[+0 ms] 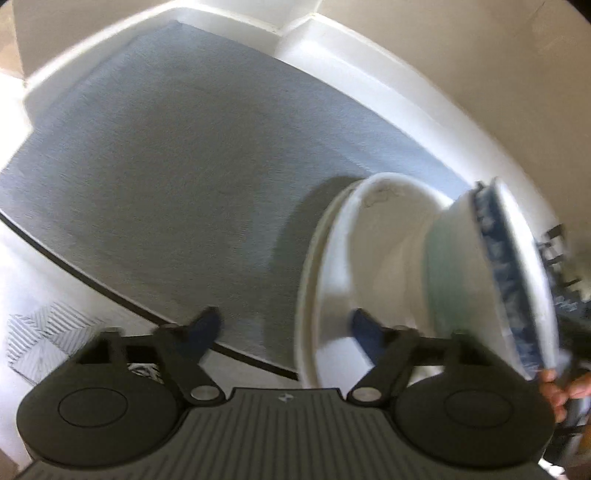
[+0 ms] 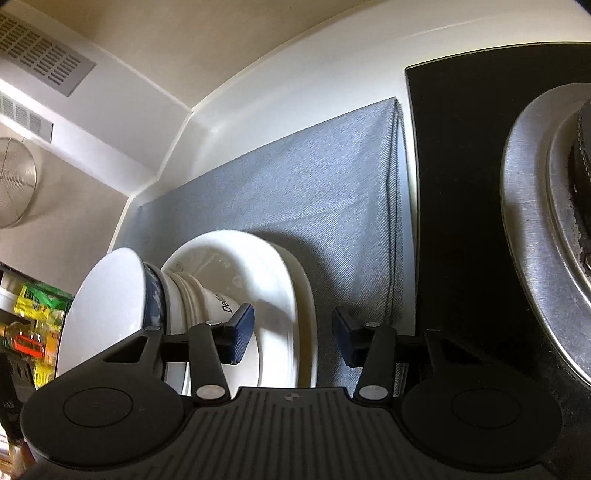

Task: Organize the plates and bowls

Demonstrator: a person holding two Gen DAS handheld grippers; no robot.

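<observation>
A stack of white plates (image 2: 273, 295) lies on a grey cloth mat (image 2: 295, 184). Nested white bowls (image 2: 188, 299) stand on the plates, and the top bowl (image 2: 107, 306) has a blue patterned band. My right gripper (image 2: 291, 332) is open, its jaws astride the rim of the plates, touching nothing. In the left wrist view the plates (image 1: 332, 266) and the blue-banded bowl (image 1: 517, 266) sit at the right on the mat (image 1: 184, 166). My left gripper (image 1: 284, 328) is open and empty, its right finger in front of the plates' rim.
A black glass hob (image 2: 454, 184) with a steel burner ring (image 2: 535, 221) borders the mat. A white wall edge (image 1: 258, 22) runs behind the mat. A wire strainer (image 2: 14, 184) hangs at the left. A shelf holds yellow packets (image 2: 33, 306). A hand (image 1: 554, 387) shows at the right.
</observation>
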